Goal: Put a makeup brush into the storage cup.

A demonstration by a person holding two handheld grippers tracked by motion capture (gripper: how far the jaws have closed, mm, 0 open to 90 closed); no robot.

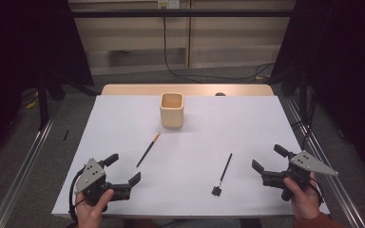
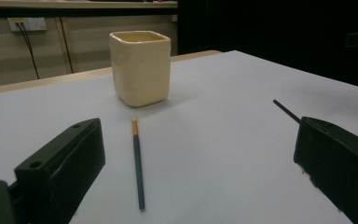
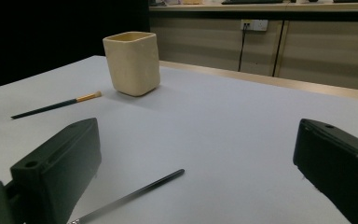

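1. The brush with the orange tip (image 1: 148, 150) lies flat on the white table, left of the middle. Its tip points toward the cup and its dark handle toward the near left corner. In the left gripper view it runs straight out between the two black jaws, so it looks lined up for that gripper.
2. The black brush (image 1: 223, 173) lies flat too, right of the middle and closer to the near edge, with its blocky head toward the person. The two brushes are well apart, one on each hand's side, which suits taking one with each gripper.
3. The cup (image 1: 172, 110) stands upright near the far edge, about central, its mouth open to the top. It looks empty and is a likely place for the brushes to go.
4. The left gripper (image 1: 123, 172) hovers by the near left corner, jaws spread wide, gripping nothing.
5. The right gripper (image 1: 269, 158) hovers by the near right corner, jaws equally wide apart and empty. Its own view shows the black brush's handle low between the jaws.
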